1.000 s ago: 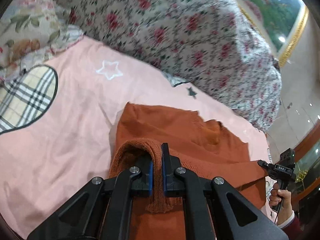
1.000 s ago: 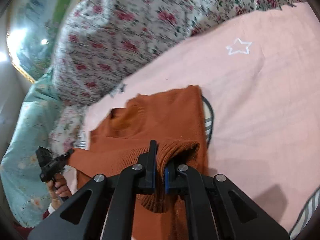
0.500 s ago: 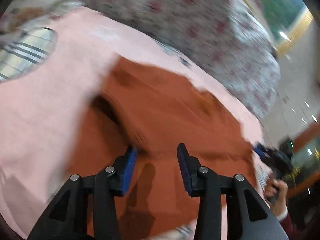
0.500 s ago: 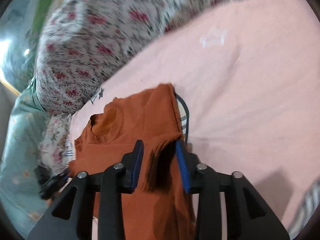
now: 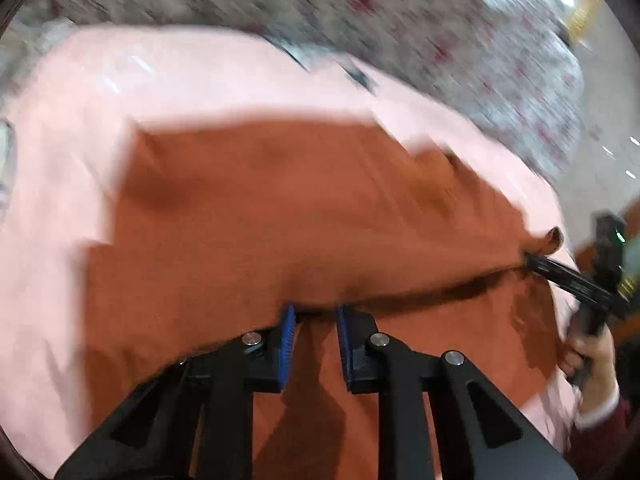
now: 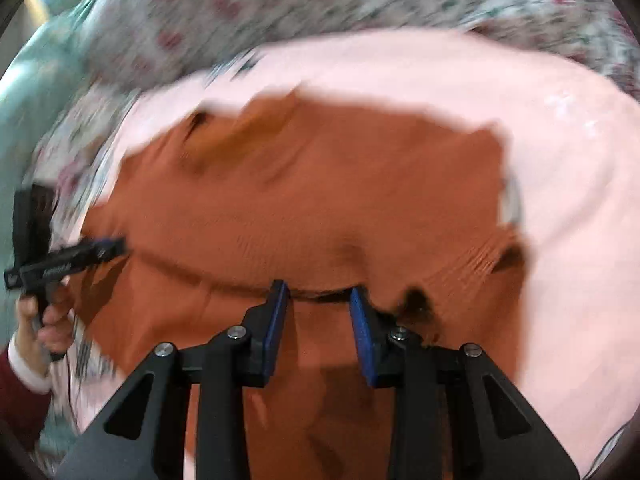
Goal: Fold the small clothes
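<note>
Fingers of both grippers stand apart w/ nothing between them. Left gripper (image 5: 314,312) hovers just at the near folded edge of an orange knit sweater (image 5: 280,208); its blue pads sit either side of the fold w/o pinching it. Right gripper (image 6: 318,294) does the same further along that edge, jaws wider, cloth free between them. Seems each side was brought across the body and let go here, so the two sleeve cuffs lie on top and the sweater narrows to a tidy block; next likely a fold of hem toward collar, though that's a guess.

Sweater lies flat, centre of a pink bedsheet (image 5: 60,200), neckline at its far edge. Both views are motion-blurred, so stitch detail is lost.

Beyond the sheet: a floral quilt (image 6: 280,4) w/ red blooms heaped along the far side. Pale green bedding (image 6: 36,96) shows at one edge. Room past that is too smeared to make out.
</note>
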Tool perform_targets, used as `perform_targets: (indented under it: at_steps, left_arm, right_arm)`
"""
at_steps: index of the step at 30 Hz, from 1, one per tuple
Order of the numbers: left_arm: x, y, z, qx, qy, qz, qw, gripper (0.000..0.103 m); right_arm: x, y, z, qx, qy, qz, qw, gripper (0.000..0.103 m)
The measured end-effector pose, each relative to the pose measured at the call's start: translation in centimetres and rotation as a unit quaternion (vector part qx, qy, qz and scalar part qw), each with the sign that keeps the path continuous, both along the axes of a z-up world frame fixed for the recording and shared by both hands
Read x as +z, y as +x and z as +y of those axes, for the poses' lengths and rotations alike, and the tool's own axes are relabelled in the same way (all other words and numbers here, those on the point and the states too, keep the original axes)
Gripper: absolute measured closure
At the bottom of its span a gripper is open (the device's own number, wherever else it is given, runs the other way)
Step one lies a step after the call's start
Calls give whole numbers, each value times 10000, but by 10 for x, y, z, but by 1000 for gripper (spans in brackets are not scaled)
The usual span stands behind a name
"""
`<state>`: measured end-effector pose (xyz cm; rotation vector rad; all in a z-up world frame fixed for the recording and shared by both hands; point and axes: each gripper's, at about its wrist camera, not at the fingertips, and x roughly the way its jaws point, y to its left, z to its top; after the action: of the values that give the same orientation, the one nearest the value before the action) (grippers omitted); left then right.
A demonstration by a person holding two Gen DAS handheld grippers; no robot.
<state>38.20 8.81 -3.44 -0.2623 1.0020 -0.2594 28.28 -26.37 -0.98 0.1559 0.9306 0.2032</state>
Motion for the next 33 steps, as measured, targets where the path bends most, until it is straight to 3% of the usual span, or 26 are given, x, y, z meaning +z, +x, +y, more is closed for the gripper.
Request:
perform_targets:
  at_steps: [2,4,6,10,15,22,26,29,33]
  left_arm:
    - [16,13,25,520,147,-194,9983,68]
    - [27,13,51,953,34,-336,9949,60]
    - [30,1,71,1192,-228,-398,9918,59]
    - [20,-44,80,1290,-456,-312,9901,59]
    - [3,-120,60,1220,-1029,-148,9871,58]
    - [-3,-199,35,1169,-1320,-210,9841,42]
    - [-13,-224,33,1282,-1510,-143,9801,37]
    - [-26,-228,39,1414,-1664,11,9759,36]
    - [-29,-224,37,1526,-1716,-86,9732,32]
  right_arm:
    - [9,8,-22,-474,164,-193,9986,69]
    - [15,8,-43,-902,439,-259,9946,69]
    - [16,0,-53,-1046,657,-257,9920,68]
    - [11,-37,-43,-924,855,-253,9917,68]
    - [-10,-84,-26,-719,1073,-93,9916,68]
    - [-24,-137,-18,-786,1280,-46,9886,68]
    - [-29,-160,-18,-926,1419,-88,9855,68]
    - [-29,-172,-14,-934,1466,-113,9847,66]
    - [-21,-178,-6,-822,1464,-174,9857,62]
